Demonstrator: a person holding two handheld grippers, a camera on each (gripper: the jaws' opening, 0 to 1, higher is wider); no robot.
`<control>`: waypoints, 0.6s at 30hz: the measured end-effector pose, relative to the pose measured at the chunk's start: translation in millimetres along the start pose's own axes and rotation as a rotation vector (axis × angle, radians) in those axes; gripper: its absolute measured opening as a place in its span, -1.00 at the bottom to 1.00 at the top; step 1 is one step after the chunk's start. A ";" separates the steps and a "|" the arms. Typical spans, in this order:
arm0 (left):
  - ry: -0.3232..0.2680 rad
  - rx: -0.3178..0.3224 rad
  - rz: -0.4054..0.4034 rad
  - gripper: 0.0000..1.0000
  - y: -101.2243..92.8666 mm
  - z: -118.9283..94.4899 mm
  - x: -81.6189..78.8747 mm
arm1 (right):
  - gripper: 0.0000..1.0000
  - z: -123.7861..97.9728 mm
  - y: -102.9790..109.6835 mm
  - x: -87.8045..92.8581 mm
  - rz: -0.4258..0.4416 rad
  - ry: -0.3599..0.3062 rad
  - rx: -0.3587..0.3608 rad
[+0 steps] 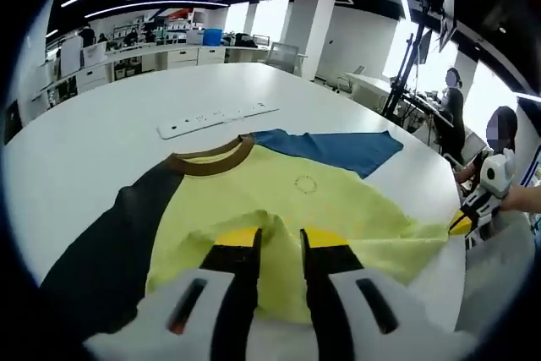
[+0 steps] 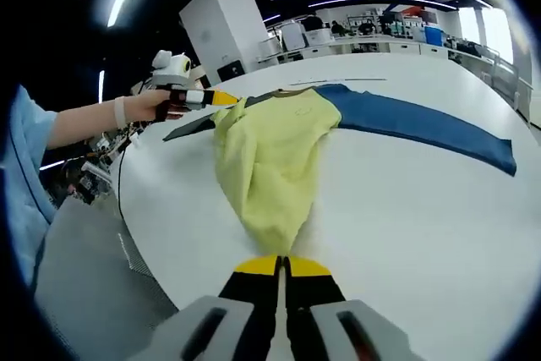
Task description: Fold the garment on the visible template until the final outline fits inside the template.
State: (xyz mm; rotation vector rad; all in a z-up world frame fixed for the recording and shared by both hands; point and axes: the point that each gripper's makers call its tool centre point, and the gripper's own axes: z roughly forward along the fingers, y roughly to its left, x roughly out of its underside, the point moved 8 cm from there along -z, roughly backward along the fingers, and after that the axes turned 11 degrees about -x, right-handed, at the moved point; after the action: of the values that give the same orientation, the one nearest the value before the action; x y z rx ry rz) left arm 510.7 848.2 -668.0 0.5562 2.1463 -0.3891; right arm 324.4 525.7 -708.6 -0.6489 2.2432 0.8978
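Observation:
The garment (image 1: 321, 192) lies on the white table (image 1: 101, 141): yellow body, brown collar (image 1: 211, 161), black sleeve (image 1: 110, 251), blue sleeve (image 1: 338, 148). My left gripper (image 1: 281, 238) is down at the near hem, its jaws narrowly apart and closed on a raised bunch of yellow cloth. The hem runs taut to my right gripper (image 1: 463, 222) at the far right corner. In the right gripper view my right gripper (image 2: 281, 266) is shut on the pointed hem corner of the garment (image 2: 270, 158). A hand holds my left gripper (image 2: 221, 99) at the other hem corner.
A long white strip (image 1: 215, 119) lies on the table beyond the collar. The blue sleeve (image 2: 423, 128) stretches far across the table (image 2: 406, 226). The table's edge (image 2: 135, 226) curves close by. Seated people (image 1: 452, 103) and desks stand behind.

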 end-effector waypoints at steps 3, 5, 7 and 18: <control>-0.005 -0.002 0.054 -0.19 0.7 -5.7 1.9 | -1.00 0.9 0.5 1.2 0.002 0.004 -0.004; 0.002 0.001 0.056 -0.20 4.2 -8.8 2.6 | -1.00 1.6 0.9 2.1 0.003 0.006 -0.006; 0.003 -0.002 0.047 -0.25 8.9 -10.5 3.0 | -1.00 2.1 1.1 2.5 0.003 0.009 -0.008; 0.068 -0.088 -0.032 -0.69 34.5 -10.7 22.1 | -1.00 0.8 3.0 4.0 0.009 0.008 -0.010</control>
State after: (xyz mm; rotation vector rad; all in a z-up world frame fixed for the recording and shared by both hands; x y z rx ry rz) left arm 509.6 888.0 -682.4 0.4915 2.2280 -0.2957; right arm 320.1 527.4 -710.5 -0.6482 2.2516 0.9127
